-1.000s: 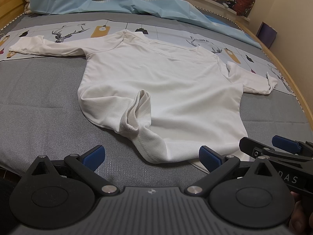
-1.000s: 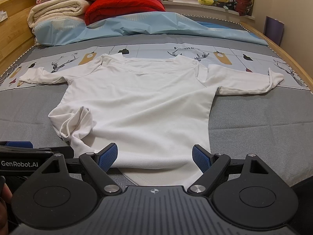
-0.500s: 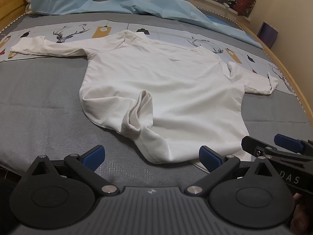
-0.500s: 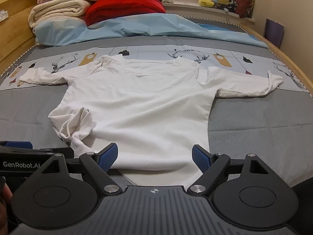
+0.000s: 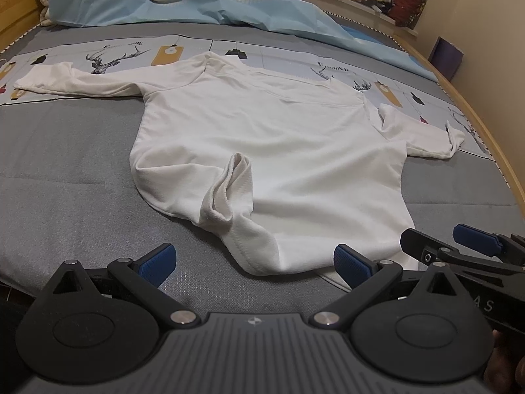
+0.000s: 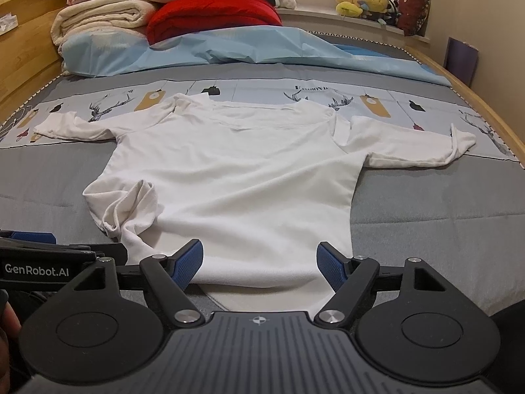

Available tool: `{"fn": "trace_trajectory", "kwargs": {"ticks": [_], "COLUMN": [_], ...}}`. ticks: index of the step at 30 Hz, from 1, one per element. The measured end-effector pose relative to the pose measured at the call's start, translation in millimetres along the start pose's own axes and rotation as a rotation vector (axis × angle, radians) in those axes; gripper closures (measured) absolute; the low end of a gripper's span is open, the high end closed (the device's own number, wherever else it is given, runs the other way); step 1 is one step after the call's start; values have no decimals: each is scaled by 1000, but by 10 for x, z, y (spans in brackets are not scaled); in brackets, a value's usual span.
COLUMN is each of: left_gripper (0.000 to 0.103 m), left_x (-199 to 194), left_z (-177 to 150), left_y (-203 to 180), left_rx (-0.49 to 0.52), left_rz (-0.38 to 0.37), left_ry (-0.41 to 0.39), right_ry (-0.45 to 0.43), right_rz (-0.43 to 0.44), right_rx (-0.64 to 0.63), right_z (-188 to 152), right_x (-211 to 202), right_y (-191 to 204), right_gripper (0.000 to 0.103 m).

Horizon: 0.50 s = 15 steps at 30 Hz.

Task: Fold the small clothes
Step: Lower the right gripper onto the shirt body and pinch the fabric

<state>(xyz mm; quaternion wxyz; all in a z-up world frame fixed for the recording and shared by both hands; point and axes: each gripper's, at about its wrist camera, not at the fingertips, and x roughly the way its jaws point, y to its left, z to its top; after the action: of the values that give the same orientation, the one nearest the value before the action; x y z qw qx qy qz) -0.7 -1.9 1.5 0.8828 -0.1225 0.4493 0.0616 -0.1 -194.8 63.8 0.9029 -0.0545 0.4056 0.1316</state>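
A small white long-sleeved shirt [image 5: 279, 151] lies spread flat on the grey bedspread [image 5: 65, 170], sleeves out to both sides. Its near left hem corner is bunched into a raised fold [image 5: 229, 193]. My left gripper [image 5: 252, 259] stands open just in front of the hem, which lies between its blue pads without being touched. In the right wrist view the shirt [image 6: 236, 180] has its lower hem between the blue pads of my right gripper [image 6: 259, 259]. Those jaws are closing but still wide, and the pads do not press the cloth. Each gripper shows at the edge of the other's view.
A light blue sheet [image 6: 229, 49] crosses the bed behind the shirt, with a red blanket [image 6: 210, 16] and folded cream blankets [image 6: 101, 16] stacked beyond it. Plush toys [image 6: 367, 3] sit on the sill. A wooden bed rail [image 5: 485, 131] runs along the right.
The right gripper's pads have drawn a little closer together over the hem. The left gripper and the shirt have stayed where they were.
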Motion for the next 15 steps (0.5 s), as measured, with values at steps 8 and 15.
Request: {"fn": "trace_trajectory", "kwargs": {"ticks": [8,15], "left_gripper": [5,85], "left_x": [-233,-376], "left_z": [85,561], "left_y": [2,121], "left_rx": [35,141], "left_rz": [57,-109], "left_ry": [-160,-189], "right_ry": [-98,-174], "right_rz": [-72,-22], "right_rx": [63,259], "right_z": [100,437], "right_x": [-113,-167], "right_y": [-187,-840], "right_gripper": [25,41]}}
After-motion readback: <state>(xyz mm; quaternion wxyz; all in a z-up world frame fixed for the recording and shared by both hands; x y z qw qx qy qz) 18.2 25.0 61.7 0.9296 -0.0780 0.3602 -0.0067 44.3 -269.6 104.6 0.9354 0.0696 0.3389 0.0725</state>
